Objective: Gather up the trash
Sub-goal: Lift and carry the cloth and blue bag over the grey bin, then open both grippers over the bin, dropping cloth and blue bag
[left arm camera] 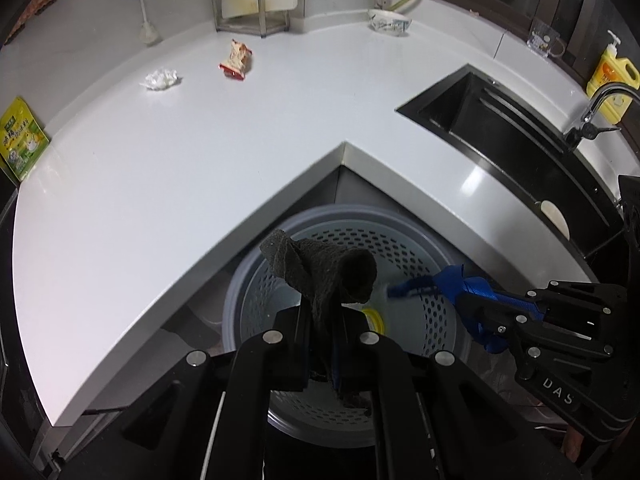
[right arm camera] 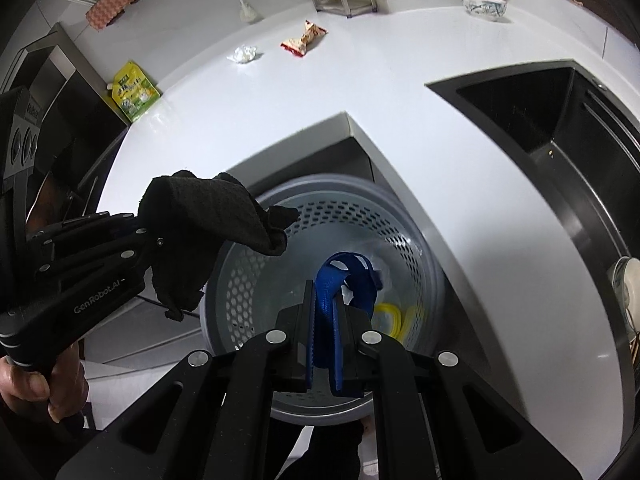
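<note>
Two grippers hang over a grey perforated bin (right arm camera: 240, 280) tucked into the inner corner of the white counter (left arm camera: 200, 152). Nearest, the left gripper (left arm camera: 324, 344) is clamped tight on a dark grey rag (left arm camera: 320, 272), and the right gripper (right arm camera: 324, 344) pinches a blue strip (right arm camera: 340, 280) above the bin's mouth. Something yellow (right arm camera: 388, 314) lies inside the bin. Farther back on the counter rest a crumpled white tissue (left arm camera: 161, 79) and, near it, a red snack wrapper (left arm camera: 237, 60). A black sink (left arm camera: 500, 128) sits to the right, and a patterned bowl (left arm camera: 390, 22) stands by the back wall.
</note>
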`<state>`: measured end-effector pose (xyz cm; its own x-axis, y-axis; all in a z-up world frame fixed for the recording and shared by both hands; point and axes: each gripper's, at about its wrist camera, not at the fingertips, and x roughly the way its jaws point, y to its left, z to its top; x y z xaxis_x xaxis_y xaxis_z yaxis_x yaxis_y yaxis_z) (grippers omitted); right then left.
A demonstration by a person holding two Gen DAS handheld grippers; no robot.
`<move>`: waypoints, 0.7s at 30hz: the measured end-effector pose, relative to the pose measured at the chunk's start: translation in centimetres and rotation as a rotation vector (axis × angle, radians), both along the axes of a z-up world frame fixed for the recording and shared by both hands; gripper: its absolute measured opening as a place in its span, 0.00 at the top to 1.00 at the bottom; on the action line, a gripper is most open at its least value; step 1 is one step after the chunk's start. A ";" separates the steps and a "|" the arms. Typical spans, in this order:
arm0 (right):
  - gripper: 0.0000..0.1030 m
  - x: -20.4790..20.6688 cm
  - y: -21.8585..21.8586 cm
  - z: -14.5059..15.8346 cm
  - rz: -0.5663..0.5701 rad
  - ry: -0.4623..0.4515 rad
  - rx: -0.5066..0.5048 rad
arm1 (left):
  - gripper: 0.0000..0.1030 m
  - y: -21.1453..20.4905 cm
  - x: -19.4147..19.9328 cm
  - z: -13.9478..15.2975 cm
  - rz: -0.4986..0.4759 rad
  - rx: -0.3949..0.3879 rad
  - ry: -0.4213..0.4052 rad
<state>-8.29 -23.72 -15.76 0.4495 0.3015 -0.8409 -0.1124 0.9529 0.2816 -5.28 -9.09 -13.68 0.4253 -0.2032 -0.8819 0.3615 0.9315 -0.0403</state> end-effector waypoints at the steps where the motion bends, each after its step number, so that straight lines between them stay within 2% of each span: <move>1: 0.93 0.0 0.0 -0.2 0.001 0.003 0.002 | 0.92 -0.1 0.0 -0.2 0.002 0.002 0.006; 8: 0.93 0.2 -0.5 -1.0 0.004 0.026 0.003 | 0.90 -0.2 0.2 -1.1 0.021 0.015 0.041; 10: 0.88 0.2 -0.6 -1.0 -0.001 0.025 0.003 | 0.89 0.0 0.2 -1.2 0.031 0.014 0.050; 11: 0.80 0.2 -0.6 -0.9 -0.003 0.024 0.000 | 0.88 0.1 0.1 -1.2 0.036 0.014 0.054; 12: 0.71 0.2 -0.7 -0.9 -0.004 0.021 -0.007 | 0.85 0.2 0.1 -1.2 0.041 0.017 0.053; 13: 0.66 0.1 -0.7 -0.7 -0.006 0.016 -0.014 | 0.81 0.4 0.1 -1.2 0.047 0.023 0.050; 14: 0.60 0.1 -0.8 -0.6 -0.008 0.010 -0.018 | 0.68 0.5 0.0 -1.1 0.053 0.030 0.046; 15: 0.59 0.0 -0.8 -0.5 -0.009 0.004 -0.021 | 0.53 0.7 0.0 -1.0 0.064 0.036 0.035; 16: 0.59 0.1 -0.9 -0.4 -0.009 0.003 -0.021 | 0.47 0.9 0.0 -0.7 0.073 0.032 0.024; 17: 0.59 0.1 -0.9 -0.3 -0.011 0.000 -0.022 | 0.44 1.2 -0.1 -0.5 0.081 0.026 0.013; 21: 0.59 -0.1 -1.2 0.0 -0.018 -0.004 -0.019 | 0.44 1.6 -0.1 0.1 0.095 0.026 0.000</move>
<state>-8.37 -24.92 -15.79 0.4580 0.2775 -0.8445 -0.0958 0.9599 0.2635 -5.34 -7.46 -13.61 0.4414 -0.1387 -0.8865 0.2711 0.9624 -0.0155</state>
